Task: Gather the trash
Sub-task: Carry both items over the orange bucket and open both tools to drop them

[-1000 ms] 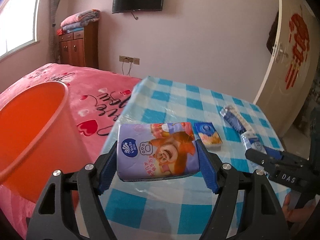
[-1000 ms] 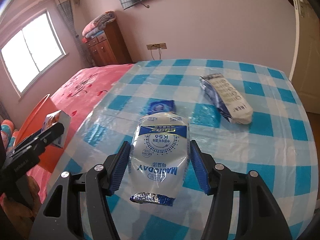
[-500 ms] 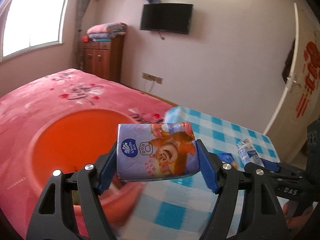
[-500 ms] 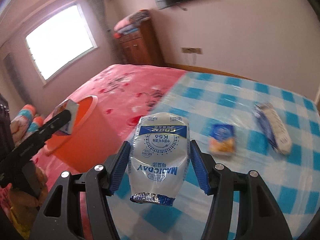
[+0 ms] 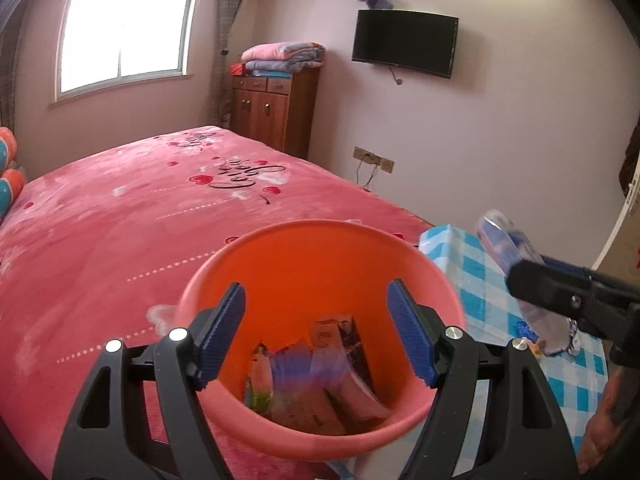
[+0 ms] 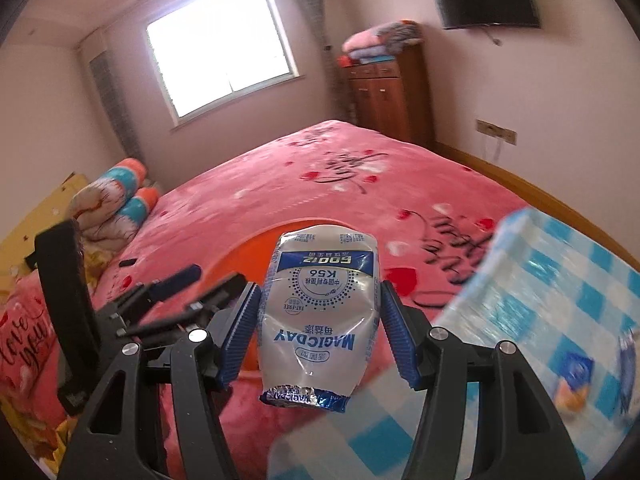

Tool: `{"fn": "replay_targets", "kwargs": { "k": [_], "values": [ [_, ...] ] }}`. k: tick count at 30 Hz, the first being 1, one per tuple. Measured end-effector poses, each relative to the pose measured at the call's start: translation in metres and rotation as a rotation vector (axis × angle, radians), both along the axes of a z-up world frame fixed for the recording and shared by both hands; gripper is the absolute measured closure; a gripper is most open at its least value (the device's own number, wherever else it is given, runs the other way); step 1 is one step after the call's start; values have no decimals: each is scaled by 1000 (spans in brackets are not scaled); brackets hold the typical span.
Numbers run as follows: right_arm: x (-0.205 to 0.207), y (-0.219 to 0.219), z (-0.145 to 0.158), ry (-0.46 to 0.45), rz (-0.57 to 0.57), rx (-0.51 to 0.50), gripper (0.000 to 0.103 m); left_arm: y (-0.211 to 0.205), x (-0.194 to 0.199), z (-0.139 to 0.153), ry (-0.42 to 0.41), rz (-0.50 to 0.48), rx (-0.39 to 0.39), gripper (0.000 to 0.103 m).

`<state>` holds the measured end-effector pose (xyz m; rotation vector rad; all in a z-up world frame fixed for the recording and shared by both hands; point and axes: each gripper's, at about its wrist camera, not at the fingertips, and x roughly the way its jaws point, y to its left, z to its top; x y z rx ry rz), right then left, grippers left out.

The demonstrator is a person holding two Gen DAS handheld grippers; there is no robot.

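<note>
Left gripper [image 5: 316,334]: my jaws now stand wide and empty over the orange bin [image 5: 444,280]; a second ago they clamped the purple tissue pack [image 5: 296,364], now a blurred shape inside the bin among other wrappers. One item counts as collected.

Right gripper [image 6: 318,326]: jaws closed on the white milk pouch [image 6: 320,312], hovering near the bin rim, above the pink bed [image 6: 280,184]. I judge this drop comes next.

Farther right, the checked table [image 6: 592,280] still carries a small blue packet [image 6: 574,372]; more trips needed.
</note>
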<state>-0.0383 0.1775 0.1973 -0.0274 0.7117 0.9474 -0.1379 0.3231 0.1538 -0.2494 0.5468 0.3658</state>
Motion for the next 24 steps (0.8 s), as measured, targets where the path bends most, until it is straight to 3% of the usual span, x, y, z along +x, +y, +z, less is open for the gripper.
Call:
{"fn": "replay_targets", "kwargs": {
  "k": [5, 9, 17, 24],
  "values": [
    [5, 34, -8, 1, 46, -30, 42, 16, 2, -11, 26, 19, -27, 30],
    [15, 42, -22, 67, 50, -8, 17, 24, -2, -19, 41, 31, -32, 22],
    [19, 5, -28, 98, -56, 58, 13, 17, -4, -20, 28, 33, -1, 15],
    [1, -27, -34, 33, -122, 59, 13, 2, -13, -19, -49, -17, -13, 15]
  ]
}}
